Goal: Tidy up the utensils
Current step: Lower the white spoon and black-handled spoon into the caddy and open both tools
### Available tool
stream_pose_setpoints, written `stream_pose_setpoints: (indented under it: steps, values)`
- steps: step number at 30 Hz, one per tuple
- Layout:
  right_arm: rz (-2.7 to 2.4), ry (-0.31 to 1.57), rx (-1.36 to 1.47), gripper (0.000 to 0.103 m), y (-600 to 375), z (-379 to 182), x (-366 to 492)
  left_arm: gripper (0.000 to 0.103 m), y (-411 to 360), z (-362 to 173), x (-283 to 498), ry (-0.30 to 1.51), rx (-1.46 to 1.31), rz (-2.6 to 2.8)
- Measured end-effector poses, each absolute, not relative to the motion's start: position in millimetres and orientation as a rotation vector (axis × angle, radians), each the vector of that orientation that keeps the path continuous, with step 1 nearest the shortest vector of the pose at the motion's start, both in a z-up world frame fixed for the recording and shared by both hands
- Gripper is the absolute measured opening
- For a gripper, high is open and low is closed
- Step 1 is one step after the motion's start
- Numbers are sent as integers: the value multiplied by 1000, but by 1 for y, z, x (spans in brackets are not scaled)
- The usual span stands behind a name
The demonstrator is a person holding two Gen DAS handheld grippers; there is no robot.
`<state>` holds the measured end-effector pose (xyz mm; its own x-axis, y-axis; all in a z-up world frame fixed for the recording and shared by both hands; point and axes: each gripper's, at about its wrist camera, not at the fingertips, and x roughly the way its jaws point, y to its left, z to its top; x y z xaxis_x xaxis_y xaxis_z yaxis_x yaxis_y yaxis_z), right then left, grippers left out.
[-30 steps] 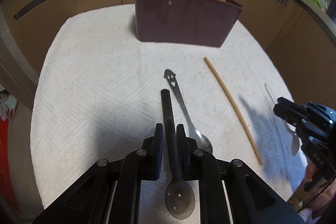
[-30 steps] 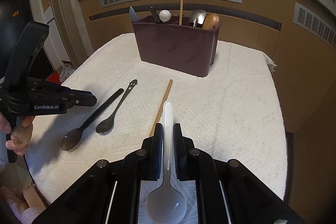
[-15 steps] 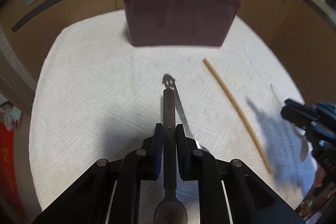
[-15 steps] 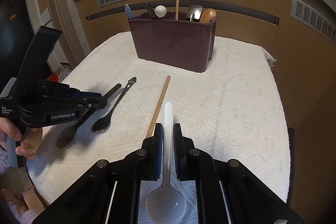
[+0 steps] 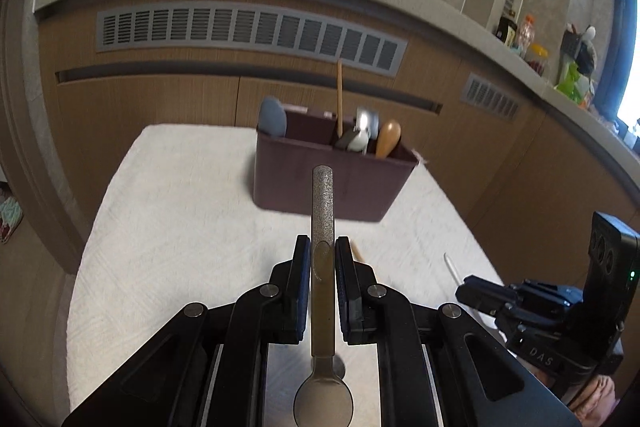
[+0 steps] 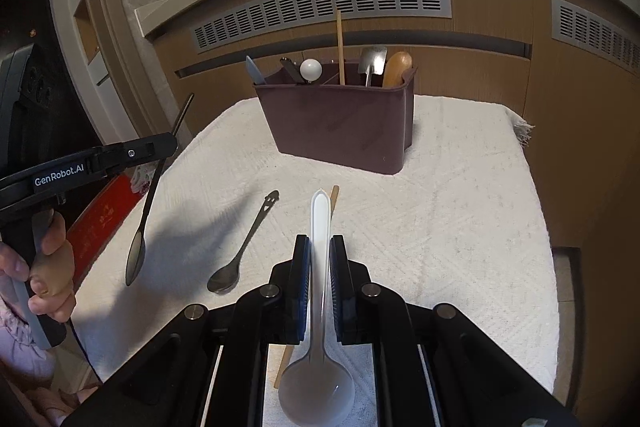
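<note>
The left gripper (image 5: 323,259) has its two black, blue-padded fingers clamped on the handle of a long dark translucent plastic spoon (image 5: 323,227), the jaws having just finished closing on it; the handle sticks out ahead of the pads and the bowl hangs back under the gripper body. Seen from the right wrist camera, that spoon is clear of the cloth, slanting down from the pinch with its bowl lowest, and a hand (image 6: 44,267) grips the black handle of the tool. The right gripper (image 6: 319,255) is likewise closed on a white plastic spoon (image 6: 320,227), pads pressed against the slim handle, the tip pointing forward and the round bowl close to the camera; whether this spoon is lifted off the cloth or resting on it is hard to judge from this angle. On the white textured cloth (image 6: 460,219) covering the table lies a dark metal spoon with a cut-out face at its handle end (image 6: 246,247), just left of the right gripper, and a thin wooden stick (image 6: 333,197) lies partly hidden beneath the white spoon. At the far side of the cloth stands a maroon plastic utensil caddy (image 6: 340,123), divided into compartments and already holding a wooden stick standing upright, a metal utensil, a wooden spoon, a white ball-ended piece and a blue-grey blade-like item.
</note>
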<state>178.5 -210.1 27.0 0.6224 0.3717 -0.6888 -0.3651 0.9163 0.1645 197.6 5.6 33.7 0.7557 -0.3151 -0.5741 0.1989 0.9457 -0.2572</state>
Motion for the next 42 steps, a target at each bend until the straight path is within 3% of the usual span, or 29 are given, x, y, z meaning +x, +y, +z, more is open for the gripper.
stream_pose_setpoints:
  steps: [3, 9, 13, 23, 36, 38, 40, 42]
  values:
    - [411, 727, 9, 9, -211, 49, 189, 13, 4, 64, 211, 577, -210, -317]
    - [377, 421, -38, 9, -205, 147, 227, 13, -9, 148, 250, 282, -204, -378]
    - [367, 324, 16, 9, -203, 177, 261, 13, -10, 164, 280, 190, -229, -358]
    - [338, 385, 43, 9, -196, 151, 332, 13, -5, 138, 351, 240, -238, -298]
    - [307, 478, 38, 10, -192, 95, 378, 16, -17, 86, 388, 348, -225, -303]
    - [306, 495, 33, 13, -192, 90, 380, 19, -14, 81, 389, 375, -241, -309]
    - [297, 504, 24, 17, -192, 86, 379, 32, -11, 80, 385, 390, -247, -304]
    - [295, 516, 23, 17, -195, 83, 376, 38, -8, 80, 379, 399, -241, -295]
